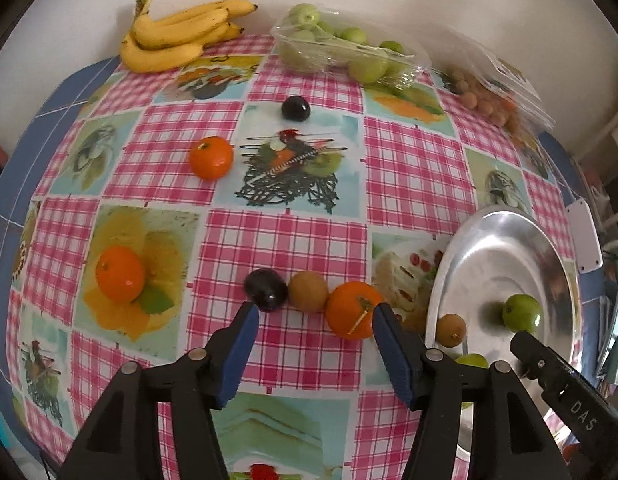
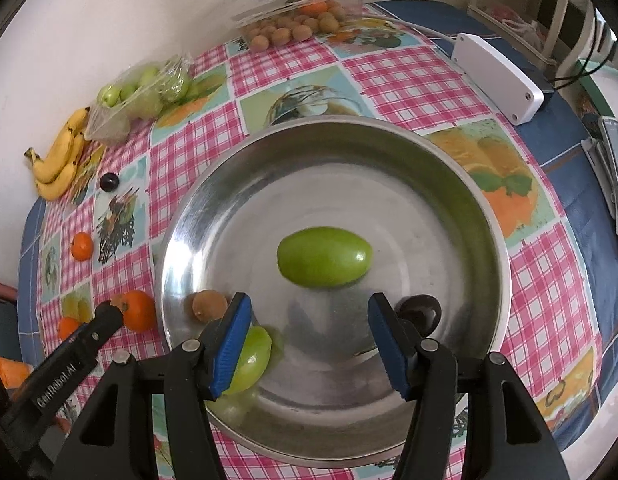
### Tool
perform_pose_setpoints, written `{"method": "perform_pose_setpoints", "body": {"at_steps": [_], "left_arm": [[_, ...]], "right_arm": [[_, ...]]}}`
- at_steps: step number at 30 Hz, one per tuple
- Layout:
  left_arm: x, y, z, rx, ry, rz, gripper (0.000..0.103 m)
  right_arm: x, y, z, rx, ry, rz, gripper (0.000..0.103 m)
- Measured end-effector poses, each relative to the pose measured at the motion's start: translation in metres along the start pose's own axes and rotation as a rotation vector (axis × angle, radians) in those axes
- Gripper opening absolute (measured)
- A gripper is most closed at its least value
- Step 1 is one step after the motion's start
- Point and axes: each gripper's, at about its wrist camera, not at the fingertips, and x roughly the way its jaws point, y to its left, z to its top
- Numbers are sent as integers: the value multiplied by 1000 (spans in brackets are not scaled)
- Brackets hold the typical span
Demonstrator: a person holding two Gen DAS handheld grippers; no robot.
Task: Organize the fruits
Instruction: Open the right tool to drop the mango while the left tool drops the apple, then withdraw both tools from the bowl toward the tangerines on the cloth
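My left gripper (image 1: 313, 312) is open and empty, low over the tablecloth. Just ahead of it lie a dark plum (image 1: 265, 289), a brown fruit (image 1: 308, 291) and an orange (image 1: 353, 309) in a row; the orange touches the right fingertip. My right gripper (image 2: 309, 308) is open and empty above a steel plate (image 2: 197, 208). The plate holds a green fruit (image 2: 324, 257), a second green fruit (image 2: 253, 354) by the left finger, a brown fruit (image 2: 207, 306) and a dark plum (image 2: 421, 312).
Two more oranges (image 1: 211, 158) (image 1: 120, 274) and another plum (image 1: 295, 108) lie further out. Bananas (image 1: 177, 36), a bag of green fruits (image 1: 341, 48) and a box of brown fruits (image 1: 489, 96) line the wall. A white box (image 2: 497, 80) sits right of the plate.
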Motion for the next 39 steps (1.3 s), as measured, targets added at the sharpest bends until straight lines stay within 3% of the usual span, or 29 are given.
{"method": "perform_pose_setpoints", "body": {"at_steps": [3,5,7,15,17,20,22,26,29,39], "left_arm": [[1,0,1,4,-1,16,70],[3,0,1,3,-1,31,83],[5,1,0,4,1,45,88],[4,5,1,-2,-14,89,96],[4,6,1,-5,-16,96,102],[3,8,1,-11,-26,100,103],[2,8,1,-13,-34,105,103],[0,11,2,-16,-61,133,103],[-1,14,3,-24,-67,142,103],[-1,13,3,-21,-68,128,103]], "right_arm": [[1,1,-1,-7,3,-5,63],[2,1,-1,-11,5,-9,73],[2,1,-1,-12,2,-11,79],[4,2,-1,-31,-2,-13,82],[5,3,-1,-33,-3,-15,82],[5,2,-1,-32,-5,-18,83],[5,1,-1,-29,-4,-20,94],[5,2,-1,-32,-10,-18,94],[4,4,-1,-38,-22,-20,101],[2,4,-1,-47,-39,-7,101]]}}
